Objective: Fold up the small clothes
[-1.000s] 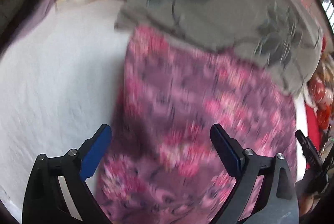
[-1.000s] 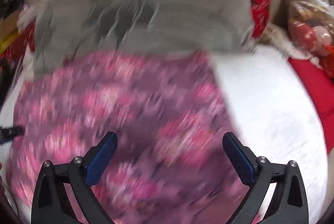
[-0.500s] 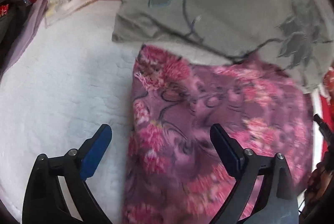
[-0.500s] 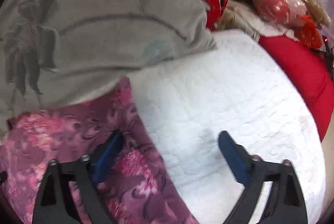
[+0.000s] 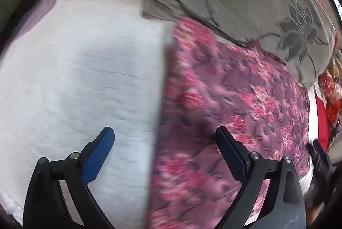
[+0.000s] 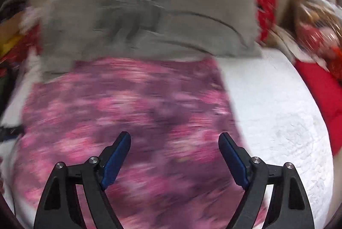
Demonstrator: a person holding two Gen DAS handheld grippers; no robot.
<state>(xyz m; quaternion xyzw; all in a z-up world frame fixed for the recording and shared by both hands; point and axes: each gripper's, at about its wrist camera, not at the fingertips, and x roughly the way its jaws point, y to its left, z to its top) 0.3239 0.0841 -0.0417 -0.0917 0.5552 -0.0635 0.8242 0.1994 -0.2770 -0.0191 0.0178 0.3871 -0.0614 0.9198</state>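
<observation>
Right hand-held gripper [image 6: 174, 143] recentred over cloth [image 6: 128, 113] (blurred).

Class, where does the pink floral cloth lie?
The pink floral cloth lies on the white quilted cover, just below the grey patterned cloth.

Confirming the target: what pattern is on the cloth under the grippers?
Purple cloth with pink flowers, clearest in the left wrist view.

Each claw [image 5: 164, 143] [image 6: 174, 146] has 2 black fingers, blue pads, silver screws.
</observation>
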